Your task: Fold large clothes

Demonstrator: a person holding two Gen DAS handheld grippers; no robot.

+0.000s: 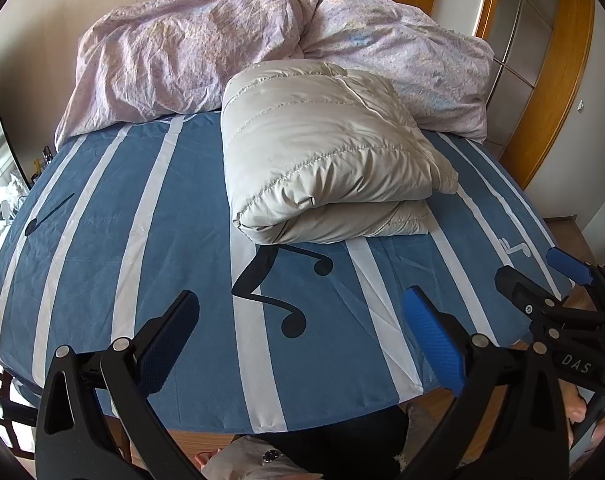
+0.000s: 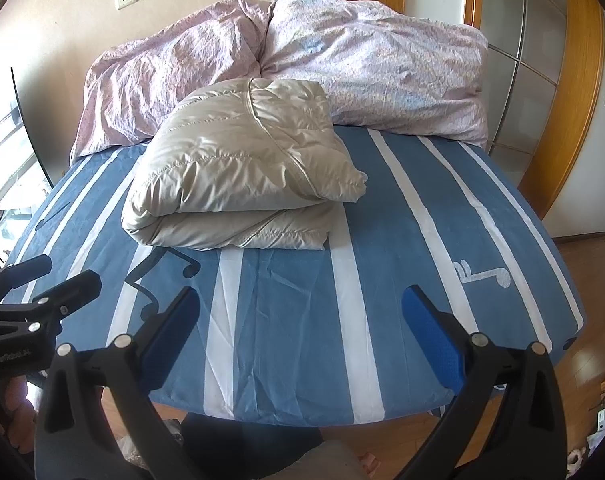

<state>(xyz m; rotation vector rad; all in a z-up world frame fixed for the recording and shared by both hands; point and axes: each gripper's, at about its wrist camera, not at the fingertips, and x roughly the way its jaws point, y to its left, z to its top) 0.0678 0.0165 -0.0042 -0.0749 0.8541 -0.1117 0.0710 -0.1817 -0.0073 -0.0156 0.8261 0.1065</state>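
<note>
Both tools, left tool [image 1: 298,344] and right tool [image 2: 300,342], wide and empty; ahead, puffy folded jacket [image 1: 326,144]: soft, light, slippery, best pinched along seamed edges.

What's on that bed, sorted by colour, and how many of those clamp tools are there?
Beige folded puffer jacket: 1
Pink crumpled duvet: 1
Blue striped bedsheet: 1
Black-and-blue grippers: 2, the left gripper and the right gripper, both open and holding nothing
Total: 5

Both grippers are black plastic frames with silver rivets. The left gripper [image 1: 300,334] and right gripper [image 2: 300,334] carry blue textured pads [image 1: 434,340] (one frame reads "DAS").
</note>
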